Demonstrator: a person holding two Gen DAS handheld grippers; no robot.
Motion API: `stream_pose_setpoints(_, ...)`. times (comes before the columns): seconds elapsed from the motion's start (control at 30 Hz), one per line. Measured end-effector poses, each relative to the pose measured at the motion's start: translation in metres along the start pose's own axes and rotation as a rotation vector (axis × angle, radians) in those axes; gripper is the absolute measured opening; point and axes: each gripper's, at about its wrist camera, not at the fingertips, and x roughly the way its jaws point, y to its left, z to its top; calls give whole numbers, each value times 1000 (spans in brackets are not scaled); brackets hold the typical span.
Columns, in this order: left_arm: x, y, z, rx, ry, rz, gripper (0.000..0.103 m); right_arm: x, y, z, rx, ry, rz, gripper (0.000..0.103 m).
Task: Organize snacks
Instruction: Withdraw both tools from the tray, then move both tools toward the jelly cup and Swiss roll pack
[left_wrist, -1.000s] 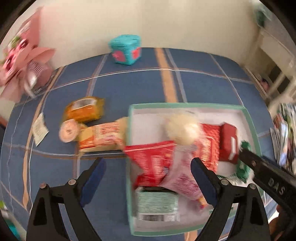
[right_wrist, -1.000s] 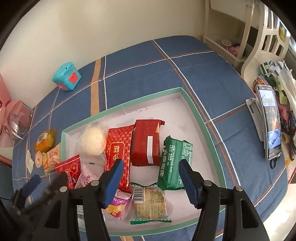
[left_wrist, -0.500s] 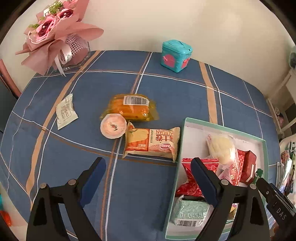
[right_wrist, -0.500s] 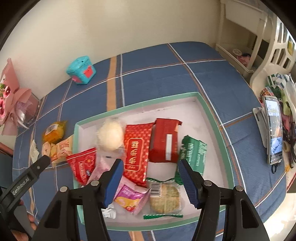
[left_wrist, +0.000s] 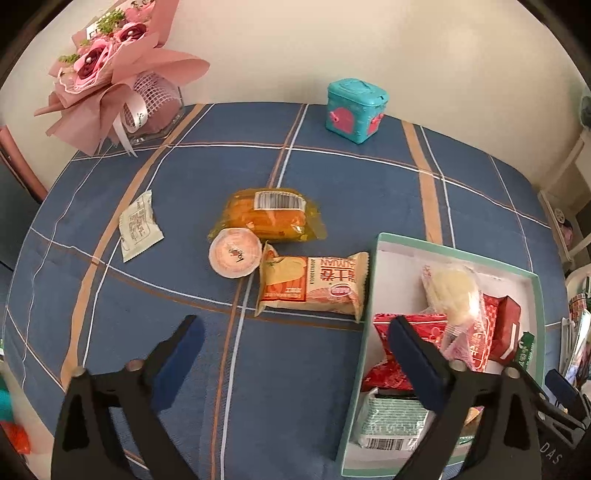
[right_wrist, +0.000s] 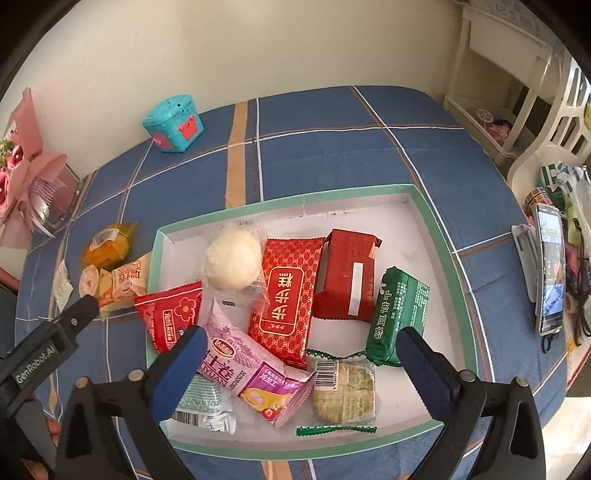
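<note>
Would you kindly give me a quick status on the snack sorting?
Both grippers opening, nothing held. Four snacks outside tray, nearest the orange wafer pack. Path clear.

Soft daylight is filling both views evenly, casting only faint shadows under the packets. Both frames are staying sharp, without motion blur. Fisheye distortion is bending the checked cloth (left_wrist: 332, 173) outward, and dark vignetting is crowding every corner; glare is whitening the lower right of the right wrist view.

On the desk (left_wrist: 332, 387) the tray (right_wrist: 439, 240) sits at the right with many snack packets (right_wrist: 284, 295) inside. Left of it lie a wafer packet (left_wrist: 314, 284), a jelly cup (left_wrist: 234, 252) and a cake packet (left_wrist: 269, 214), with a sachet (left_wrist: 139, 226) farther left. At the back stand a bouquet (left_wrist: 114, 74) and a small box (left_wrist: 354, 109).
</note>
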Motion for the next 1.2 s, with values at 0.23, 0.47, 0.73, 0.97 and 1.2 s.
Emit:
stream_pose_setpoints(0.23, 1, 3, 0, 0, 3, 2, 101, 1, 6, -1, -22, -4, 2, 103)
stream_pose_setpoints(0.47, 1, 5, 1, 11, 1, -10, 101, -2, 25, -3, -55, -25, 15, 103)
stream_pose_setpoints(0.73, 5, 40, 7, -41, 14, 19, 102, 0, 63, -7, -119, -17, 27, 103)
stream_pose_setpoints(0.97, 5, 80, 10, -81, 11, 69, 101, -1, 98, -13, -174, -16, 49, 103)
stream_pose_setpoints(1.2, 6, 125, 12, -159, 18, 98, 101, 5, 136, -23, -236, 0, 67, 103)
